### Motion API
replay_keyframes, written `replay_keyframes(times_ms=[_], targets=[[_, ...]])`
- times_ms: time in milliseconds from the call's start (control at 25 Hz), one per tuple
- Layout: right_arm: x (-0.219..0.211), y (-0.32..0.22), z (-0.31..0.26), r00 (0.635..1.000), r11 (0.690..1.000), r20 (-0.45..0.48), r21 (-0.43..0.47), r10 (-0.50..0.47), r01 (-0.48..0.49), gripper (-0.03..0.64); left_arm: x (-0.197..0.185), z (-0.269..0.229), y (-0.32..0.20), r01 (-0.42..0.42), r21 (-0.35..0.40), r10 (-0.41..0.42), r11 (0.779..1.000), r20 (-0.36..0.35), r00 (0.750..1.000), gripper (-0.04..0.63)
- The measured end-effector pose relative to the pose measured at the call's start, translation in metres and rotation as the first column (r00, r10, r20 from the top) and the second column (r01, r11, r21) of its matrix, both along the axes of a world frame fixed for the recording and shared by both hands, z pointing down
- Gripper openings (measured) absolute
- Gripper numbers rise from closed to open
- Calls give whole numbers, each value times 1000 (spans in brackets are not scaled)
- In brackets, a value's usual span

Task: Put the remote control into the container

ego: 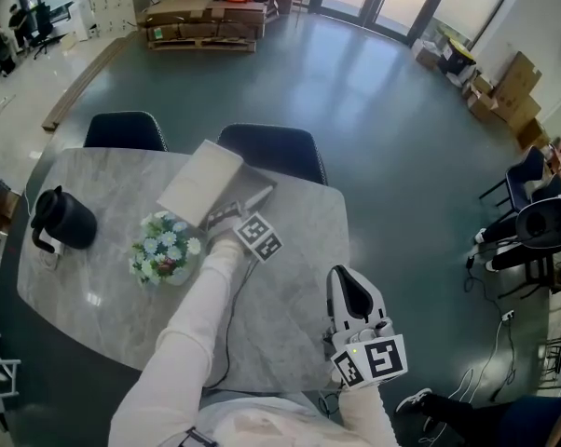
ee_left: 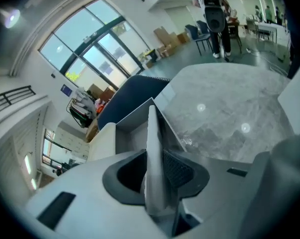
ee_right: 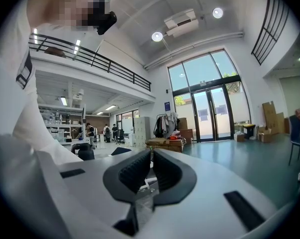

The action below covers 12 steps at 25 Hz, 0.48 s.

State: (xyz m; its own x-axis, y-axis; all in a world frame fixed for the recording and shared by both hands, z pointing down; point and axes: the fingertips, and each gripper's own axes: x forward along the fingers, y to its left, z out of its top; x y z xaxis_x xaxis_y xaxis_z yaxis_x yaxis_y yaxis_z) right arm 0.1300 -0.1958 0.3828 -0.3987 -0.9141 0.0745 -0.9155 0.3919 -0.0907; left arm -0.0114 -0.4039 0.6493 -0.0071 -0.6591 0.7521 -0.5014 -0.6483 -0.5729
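Remote (ee_left: 151, 133), slim white, clamped in left hand-held gripper (ego: 224, 216); right hand-held gripper (ee_right: 150, 169) slightly apart

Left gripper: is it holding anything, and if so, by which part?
The left gripper grips the container by a thin upright white panel at its edge, clamped between the jaws. Whether that panel is a wall or a flap cannot be told.

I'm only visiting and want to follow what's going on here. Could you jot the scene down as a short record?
Setting: marble table, dark chairs behind it
On table: black jug, flower bouquet, open container
Left tool: closed on a thin white slab, probably the remote control, pointing at the container
Right tool: jaws slightly apart, nothing between them, held near the table's front edge
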Motion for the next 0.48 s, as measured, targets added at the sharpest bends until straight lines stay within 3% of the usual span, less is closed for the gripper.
replay_keyframes(times_ms=[120,280,360,480], targets=[[2,0,-1,1000,1000,2,5,1,-1,18,4,-2,4,19,-57,-27,998,-155,988,110],[1,0,-4,1000,1000,7,9,-1,1,18,5,2,9,51,-155,-98,987,-311,945,104],[0,1,-4,1000,1000,6,9,-6,6,18,2,4,9,60,-142,-98,988,-284,954,101],[-2,0,0,1000,1000,4,4,-7,7,18,-7,9,4,22,-47,-25,999,-66,997,98]])
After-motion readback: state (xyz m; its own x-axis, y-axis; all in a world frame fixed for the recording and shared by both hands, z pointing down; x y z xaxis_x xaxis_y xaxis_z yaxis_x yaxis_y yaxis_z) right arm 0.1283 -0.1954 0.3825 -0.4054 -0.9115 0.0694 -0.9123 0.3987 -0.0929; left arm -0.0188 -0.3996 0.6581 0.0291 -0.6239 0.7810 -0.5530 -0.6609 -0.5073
